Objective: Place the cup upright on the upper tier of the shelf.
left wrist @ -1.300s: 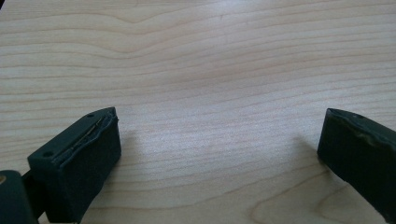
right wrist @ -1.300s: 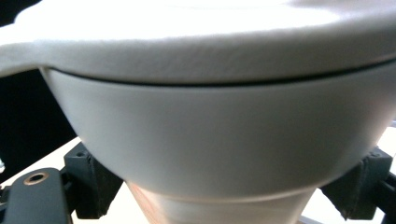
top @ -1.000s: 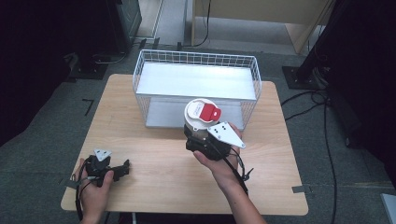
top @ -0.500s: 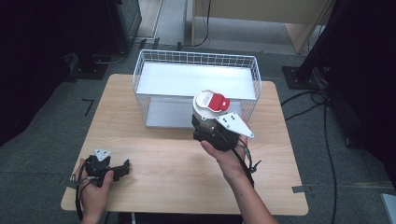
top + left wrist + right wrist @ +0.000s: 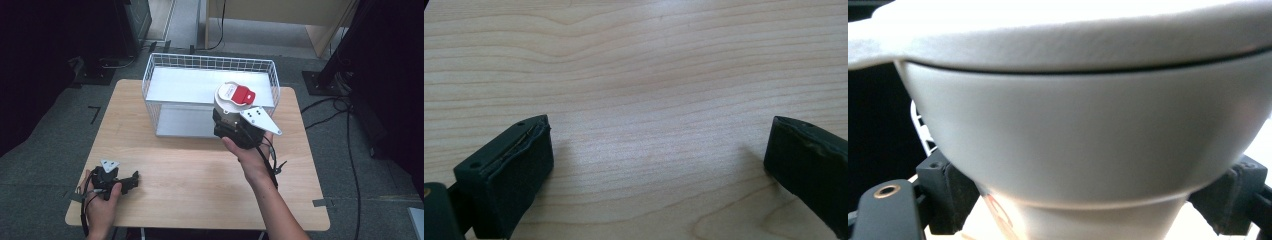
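Pale birch-grained wood, the rectangular table top (image 5: 200,170), runs under both my hands in the high view. Nearest, at the lower left of that frame, my left gripper (image 5: 131,181) lies low on the wood with my left hand (image 5: 100,202) wrapped around it and its grey three-cornered plate on top. In the left gripper view my two black jaws stand wide apart at the bottom corners, with bare wood grain between them and nothing held.

Farther in, right of centre in the high view, my right hand (image 5: 250,155) carries my right gripper (image 5: 225,117) raised above the table. Its jaws are closed against the narrow lower part of a white round plastic container with a red tab on its lid (image 5: 231,97). In the right gripper view that container (image 5: 1083,135) looms large just ahead of the camera: a flaring white bowl-shaped body under an overhanging white lid rim, with a black jaw pressed against each side of its base at the lower left and lower right of the frame. The container stands upright in the grip, at the front right edge of a white wire-mesh basket with a flat white floor (image 5: 170,75), which sits on the far half of the table in the upper middle of the high view.
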